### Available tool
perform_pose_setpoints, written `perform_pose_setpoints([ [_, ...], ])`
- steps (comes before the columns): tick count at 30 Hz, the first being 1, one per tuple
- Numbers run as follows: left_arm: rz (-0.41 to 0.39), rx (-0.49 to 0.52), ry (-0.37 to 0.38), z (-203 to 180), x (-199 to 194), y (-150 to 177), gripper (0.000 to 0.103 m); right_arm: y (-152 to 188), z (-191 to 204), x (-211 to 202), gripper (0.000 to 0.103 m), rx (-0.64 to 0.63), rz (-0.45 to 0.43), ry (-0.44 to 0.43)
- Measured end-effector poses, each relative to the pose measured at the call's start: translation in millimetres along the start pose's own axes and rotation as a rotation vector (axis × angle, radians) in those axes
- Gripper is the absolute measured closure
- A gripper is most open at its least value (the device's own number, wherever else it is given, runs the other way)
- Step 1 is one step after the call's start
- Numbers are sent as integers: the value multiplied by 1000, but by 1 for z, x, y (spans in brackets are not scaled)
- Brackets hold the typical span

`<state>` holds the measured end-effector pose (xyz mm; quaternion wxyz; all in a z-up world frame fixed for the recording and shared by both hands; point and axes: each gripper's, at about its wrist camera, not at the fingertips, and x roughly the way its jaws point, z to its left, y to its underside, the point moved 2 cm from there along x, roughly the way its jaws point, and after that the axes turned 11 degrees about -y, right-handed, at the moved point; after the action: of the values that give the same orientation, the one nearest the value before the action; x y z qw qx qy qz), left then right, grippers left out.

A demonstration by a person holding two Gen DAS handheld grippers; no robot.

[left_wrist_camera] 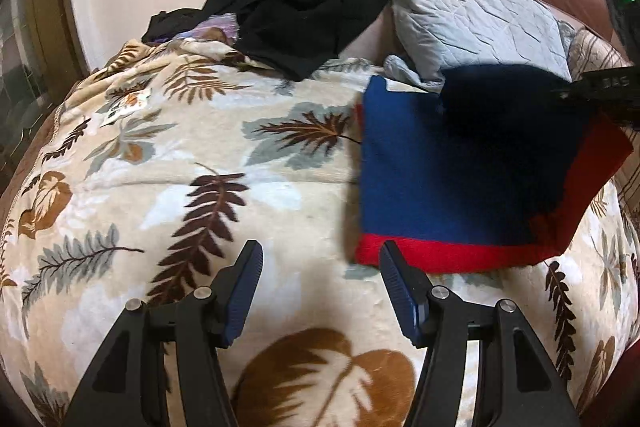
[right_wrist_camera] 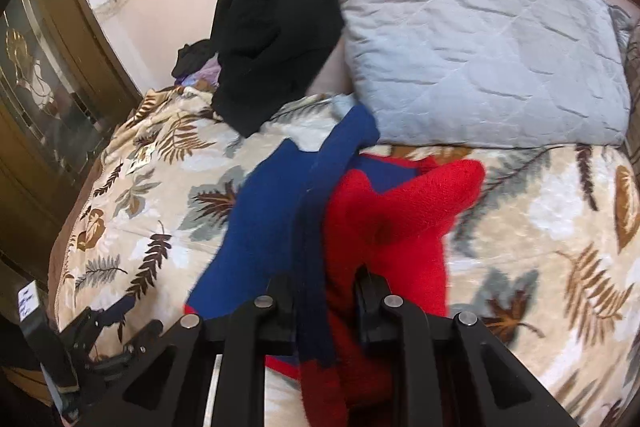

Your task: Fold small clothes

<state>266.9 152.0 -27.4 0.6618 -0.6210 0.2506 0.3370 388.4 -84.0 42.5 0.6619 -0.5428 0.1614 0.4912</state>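
Note:
A blue and red knitted garment (left_wrist_camera: 460,179) lies on the leaf-patterned blanket (left_wrist_camera: 180,167), its red hem toward me. My left gripper (left_wrist_camera: 320,267) is open and empty, just left of the garment's near left corner. My right gripper (right_wrist_camera: 326,291) is shut on the garment (right_wrist_camera: 360,219), gripping a bunched blue and red edge and lifting it off the blanket. The right gripper also shows at the right edge of the left wrist view (left_wrist_camera: 600,91), above the garment's far right corner.
A pile of black clothes (left_wrist_camera: 296,3) lies at the back against the wall. A grey quilted pillow (left_wrist_camera: 472,15) stands behind the garment. A dark wooden cabinet (right_wrist_camera: 44,99) is at the left of the bed.

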Motion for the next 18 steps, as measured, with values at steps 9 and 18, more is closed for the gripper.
perform_pose_setpoints([
  [9, 16, -33, -12, 30, 5, 0, 42, 12, 62, 76, 82, 2, 36, 60],
  [18, 39, -64, -14, 43, 12, 2, 42, 50, 79, 136, 80, -72, 121, 80],
])
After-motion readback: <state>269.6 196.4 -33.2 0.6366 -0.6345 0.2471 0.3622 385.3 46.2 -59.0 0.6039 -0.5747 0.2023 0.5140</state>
